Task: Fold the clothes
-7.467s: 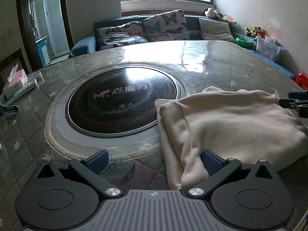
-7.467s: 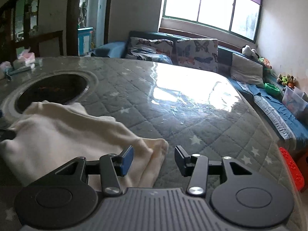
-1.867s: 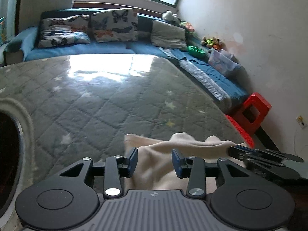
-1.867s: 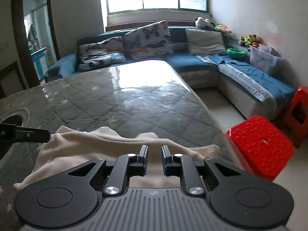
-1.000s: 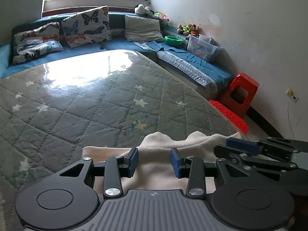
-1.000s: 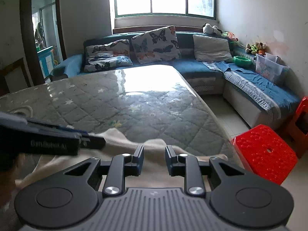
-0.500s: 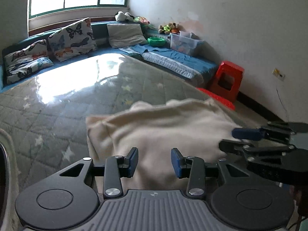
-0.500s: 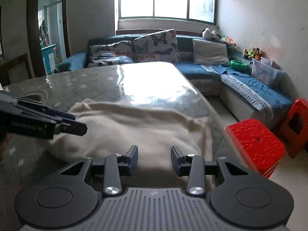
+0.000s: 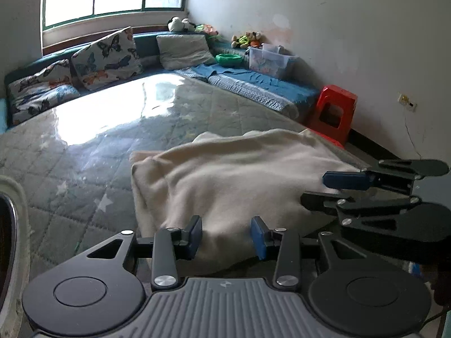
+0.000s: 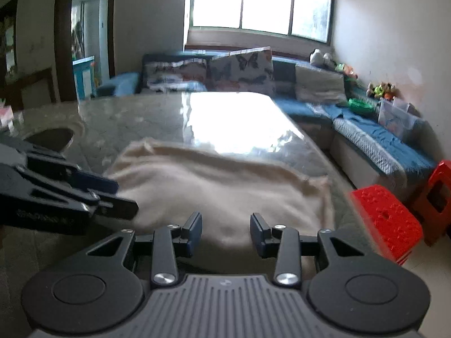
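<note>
Both tongs spread wide & empty, left tongs (image 9: 227, 235) and right tongs (image 10: 226, 229) just short of folded cream garment (image 9: 234, 180) on quilted tabletop (image 9: 84, 166).

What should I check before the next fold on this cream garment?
1. Left gripper free of cloth: ok, jaws apart, nothing between them.
2. Right gripper free of cloth: ok, jaws apart and empty.
3. Cream garment lying on the table: ok, a folded bundle near the table's edge.
4. Garment smooth: not ok, its far edge is bumpy and its left side shows layered edges.
5. Garment clear of the table's edge: cannot tell, the near hem is hidden behind the grippers.
6. Red stool out of the way: ok, on the floor beside the table.
</note>
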`<state>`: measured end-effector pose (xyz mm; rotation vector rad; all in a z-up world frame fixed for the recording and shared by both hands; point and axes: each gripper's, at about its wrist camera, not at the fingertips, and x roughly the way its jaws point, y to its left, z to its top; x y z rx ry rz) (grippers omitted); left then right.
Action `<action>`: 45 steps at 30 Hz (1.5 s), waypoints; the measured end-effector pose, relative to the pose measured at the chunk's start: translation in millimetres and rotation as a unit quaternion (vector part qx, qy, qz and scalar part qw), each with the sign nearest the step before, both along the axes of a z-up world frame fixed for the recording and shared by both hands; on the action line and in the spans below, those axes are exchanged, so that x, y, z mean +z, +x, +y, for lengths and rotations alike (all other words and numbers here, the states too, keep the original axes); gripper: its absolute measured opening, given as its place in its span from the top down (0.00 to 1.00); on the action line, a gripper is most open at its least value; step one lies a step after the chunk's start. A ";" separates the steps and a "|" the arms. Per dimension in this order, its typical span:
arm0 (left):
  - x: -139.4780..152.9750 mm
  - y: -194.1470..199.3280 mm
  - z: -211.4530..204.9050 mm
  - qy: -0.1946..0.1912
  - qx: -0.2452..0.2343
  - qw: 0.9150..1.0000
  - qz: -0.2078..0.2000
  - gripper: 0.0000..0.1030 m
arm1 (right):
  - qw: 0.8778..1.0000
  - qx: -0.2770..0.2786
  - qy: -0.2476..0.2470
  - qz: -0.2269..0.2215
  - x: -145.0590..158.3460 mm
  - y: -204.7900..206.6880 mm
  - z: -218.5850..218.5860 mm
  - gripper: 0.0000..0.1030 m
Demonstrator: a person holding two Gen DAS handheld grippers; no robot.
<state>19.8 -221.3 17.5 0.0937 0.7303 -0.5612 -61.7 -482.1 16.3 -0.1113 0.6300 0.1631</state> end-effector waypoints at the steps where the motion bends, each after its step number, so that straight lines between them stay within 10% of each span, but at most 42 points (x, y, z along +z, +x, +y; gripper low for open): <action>1: 1.0 -1.1 2.4 -0.005 0.003 1.000 0.000 0.60 | 1.000 0.000 -0.002 0.002 -2.7 0.7 2.0 0.63; 22: -5.9 -0.7 52.4 -0.037 0.089 0.995 0.021 0.56 | 1.000 -0.009 -0.001 0.002 -1.5 -2.1 8.5 0.52; 45: 8.0 -44.3 95.0 -0.001 0.156 0.988 0.012 0.03 | 1.000 0.023 0.011 -0.004 6.0 -27.2 47.5 0.16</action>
